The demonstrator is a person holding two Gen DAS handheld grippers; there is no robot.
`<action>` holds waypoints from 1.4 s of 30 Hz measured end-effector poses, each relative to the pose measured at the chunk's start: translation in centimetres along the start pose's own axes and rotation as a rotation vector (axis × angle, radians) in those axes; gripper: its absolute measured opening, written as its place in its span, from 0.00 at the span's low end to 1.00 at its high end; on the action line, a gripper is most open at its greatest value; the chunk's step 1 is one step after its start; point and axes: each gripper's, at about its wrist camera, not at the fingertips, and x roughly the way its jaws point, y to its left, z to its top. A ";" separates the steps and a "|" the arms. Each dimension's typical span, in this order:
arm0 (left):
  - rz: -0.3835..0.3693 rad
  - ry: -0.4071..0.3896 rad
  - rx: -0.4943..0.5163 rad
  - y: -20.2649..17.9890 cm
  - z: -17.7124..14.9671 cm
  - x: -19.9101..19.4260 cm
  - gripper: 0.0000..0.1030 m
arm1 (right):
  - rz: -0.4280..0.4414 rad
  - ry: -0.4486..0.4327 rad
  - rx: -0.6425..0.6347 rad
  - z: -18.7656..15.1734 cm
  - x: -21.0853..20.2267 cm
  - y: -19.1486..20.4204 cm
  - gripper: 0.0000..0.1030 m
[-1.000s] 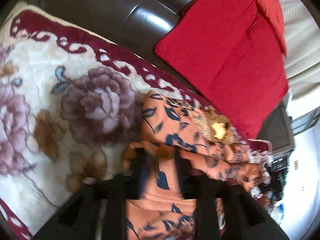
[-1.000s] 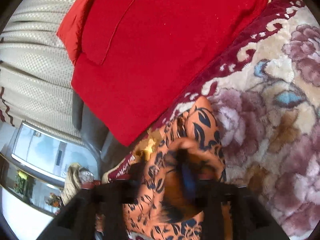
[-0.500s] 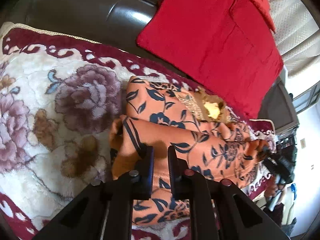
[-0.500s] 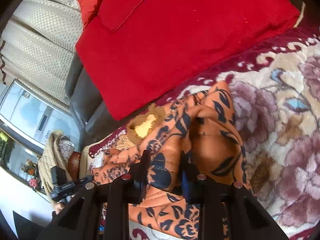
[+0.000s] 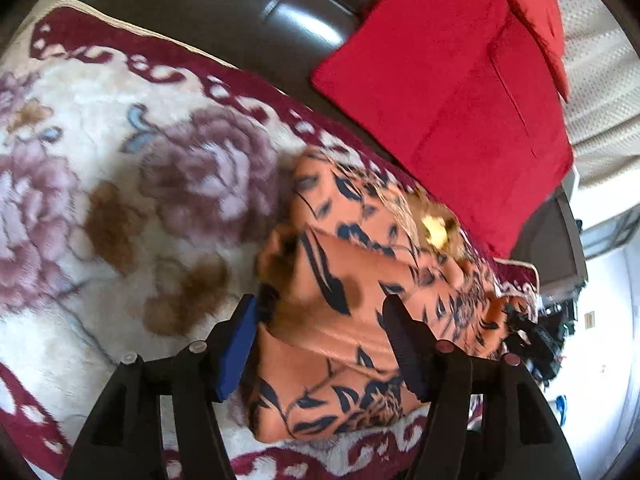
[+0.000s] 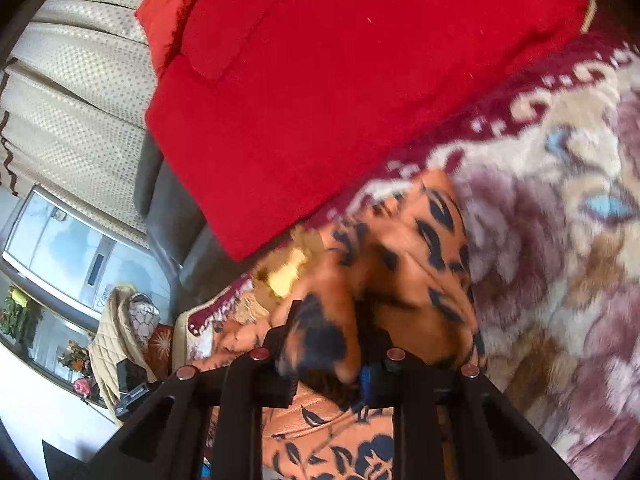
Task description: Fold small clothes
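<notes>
An orange garment with dark blue leaf print [image 5: 352, 288] lies folded over on a floral blanket [image 5: 120, 184]. My left gripper [image 5: 320, 316] is open, its jaws spread wide over the folded edge and no cloth between the pads. In the right wrist view the same garment [image 6: 420, 248] is bunched up. My right gripper [image 6: 332, 340] is shut on a fold of it, the cloth bulging between the fingers. A yellow patch [image 6: 288, 268] shows on the garment near the cushion.
A big red cushion [image 5: 452, 92] leans on the dark leather sofa back [image 5: 224, 12] just beyond the garment. It also fills the top of the right wrist view [image 6: 340, 80]. Cream curtains [image 6: 72, 80] and a window [image 6: 68, 248] are at the left.
My left gripper has opened and let go of the garment's folded edge. My right gripper stays shut on the cloth and has shifted, with motion blur.
</notes>
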 end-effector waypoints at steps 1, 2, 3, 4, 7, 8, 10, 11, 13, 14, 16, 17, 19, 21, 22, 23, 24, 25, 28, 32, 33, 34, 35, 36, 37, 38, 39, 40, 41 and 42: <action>0.003 -0.003 0.016 -0.4 -0.2 0.2 0.62 | -0.001 0.008 0.007 -0.2 0.0 -0.2 0.23; 0.006 -0.008 0.026 -0.7 -0.2 0.4 0.49 | 0.004 0.012 0.017 -0.3 -0.1 -0.2 0.24; 0.005 -0.011 0.042 -1.1 -0.2 0.5 0.37 | 0.006 0.015 0.024 -0.3 -0.2 -0.2 0.25; 0.006 -0.006 0.058 -1.6 -0.2 0.8 0.15 | 0.010 0.014 0.022 -0.3 -0.4 -0.1 0.27; 0.020 -0.026 0.115 -3.0 0.1 0.8 0.11 | 0.007 0.016 -0.019 -0.3 -0.6 0.5 0.26; 0.017 -0.029 0.130 -3.3 0.3 0.7 0.10 | -0.006 0.007 -0.034 -0.2 -0.7 0.8 0.26; -0.005 -0.030 0.133 -3.6 0.8 0.4 0.10 | 0.016 -0.015 -0.032 0.2 -1.0 1.2 0.20; -0.020 -0.035 0.125 -3.6 1.3 0.2 0.09 | 0.038 -0.036 -0.018 0.6 -1.2 1.0 0.17; -0.053 -0.053 0.088 -3.3 2.6 -0.1 0.09 | 0.059 -0.079 0.021 1.9 -1.7 0.6 0.14; -0.064 -0.058 0.068 -3.1 3.3 0.0 0.09 | 0.066 -0.097 0.037 2.7 -1.7 0.3 0.13; -0.074 -0.064 0.029 -2.8 4.8 0.6 0.09 | 0.062 -0.125 0.058 3.9 -1.5 0.0 0.13; -0.085 -0.063 0.002 -2.4 5.6 1.1 0.09 | 0.064 -0.137 0.081 4.8 -1.1 -0.4 0.13; -0.096 -0.060 -0.059 -1.6 7.1 2.3 0.09 | 0.059 -0.149 0.113 6.1 -0.4 -1.2 0.13; -0.083 -0.048 -0.098 -0.8 8.3 4.0 0.09 | 0.023 -0.161 0.140 7.6 0.8 -2.4 0.13; -0.078 -0.044 -0.112 -0.5 8.7 4.7 0.09 | 0.017 -0.160 0.159 8.0 1.3 -3.0 0.13; -0.072 -0.038 -0.134 0.0 9.1 5.7 0.09 | 0.013 -0.159 0.194 8.5 2.0 -4.0 0.13; -0.070 -0.030 -0.158 0.6 9.4 6.8 0.09 | 0.021 -0.163 0.233 8.8 2.6 -5.1 0.13; -0.073 -0.029 -0.189 1.2 9.6 7.7 0.10 | 0.041 -0.166 0.267 9.0 3.0 -5.9 0.13; -0.146 -0.051 -0.295 2.9 9.5 9.1 0.12 | 0.136 -0.158 0.398 9.1 3.6 -8.3 0.14; -0.230 -0.125 -0.333 3.3 9.0 7.6 0.15 | 0.180 -0.230 0.404 8.5 1.1 -8.2 0.23; -0.244 -0.155 -0.327 3.1 9.0 6.9 0.19 | 0.193 -0.263 0.392 8.3 0.0 -8.0 0.29; -0.249 -0.233 -0.316 2.8 8.9 5.2 0.35 | 0.204 -0.286 0.386 8.1 -1.0 -7.8 0.39; -0.236 -0.298 -0.314 2.7 8.7 3.9 0.60 | 0.188 -0.308 0.375 7.6 -2.3 -7.3 0.53; -0.210 -0.386 -0.317 2.4 8.2 1.9 0.68 | 0.160 -0.325 0.358 7.0 -3.3 -6.8 0.76; -0.201 -0.434 -0.310 2.1 7.8 0.6 0.70 | 0.139 -0.344 0.328 6.3 -4.3 -6.2 0.78; -0.201 -0.434 -0.285 1.6 7.5 -0.3 0.70 | 0.134 -0.347 0.285 5.7 -5.2 -5.6 0.78; -0.198 -0.419 -0.259 1.1 7.3 -0.7 0.70 | 0.123 -0.337 0.246 5.1 -5.9 -5.0 0.78; -0.187 -0.400 -0.230 0.6 6.8 -1.2 0.70 | 0.108 -0.325 0.221 4.4 -6.5 -4.6 0.78; -0.164 -0.381 -0.194 -0.1 5.9 -1.8 0.70 | 0.097 -0.313 0.198 3.6 -6.8 -4.0 0.78; -0.154 -0.366 -0.167 -0.7 4.9 -2.1 0.70 | 0.096 -0.299 0.177 2.8 -7.3 -3.8 0.78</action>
